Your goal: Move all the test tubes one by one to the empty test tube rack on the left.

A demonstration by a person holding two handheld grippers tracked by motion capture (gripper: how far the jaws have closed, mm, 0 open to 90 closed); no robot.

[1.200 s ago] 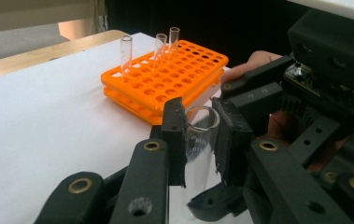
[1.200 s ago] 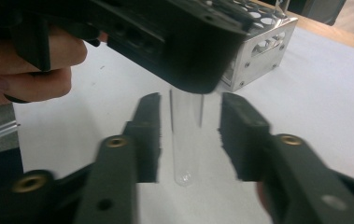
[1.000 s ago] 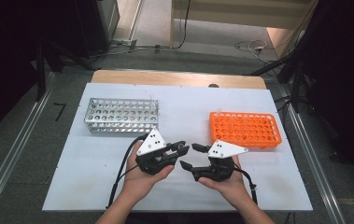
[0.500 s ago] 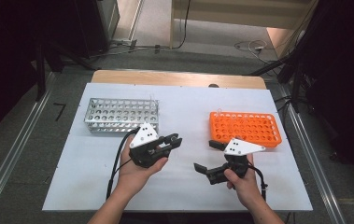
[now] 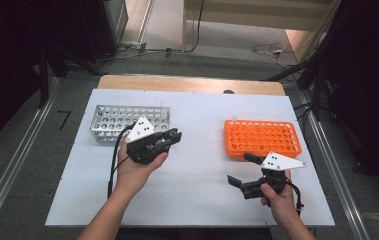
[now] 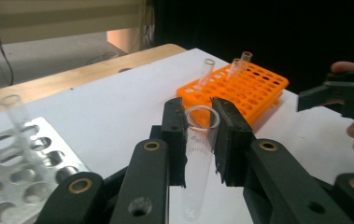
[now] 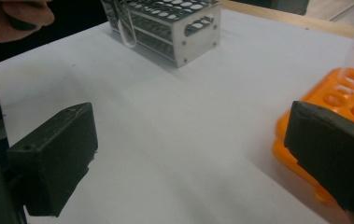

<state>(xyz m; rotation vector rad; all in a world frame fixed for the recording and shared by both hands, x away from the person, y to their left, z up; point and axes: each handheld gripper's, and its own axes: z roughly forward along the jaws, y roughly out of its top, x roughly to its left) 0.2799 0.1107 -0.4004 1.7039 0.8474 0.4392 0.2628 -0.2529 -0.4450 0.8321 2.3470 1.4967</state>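
Lab bench (test-tube racks)

My work surface is a table covered by a white sheet; a strip of bare wood shows along its far edge. Two racks stand directly on the sheet, well apart. To my left, toward the far side, stands the metal rack, a perforated silver frame. To my right stands the orange rack, a plastic grid of round holes. Between the two racks the sheet is plain white.
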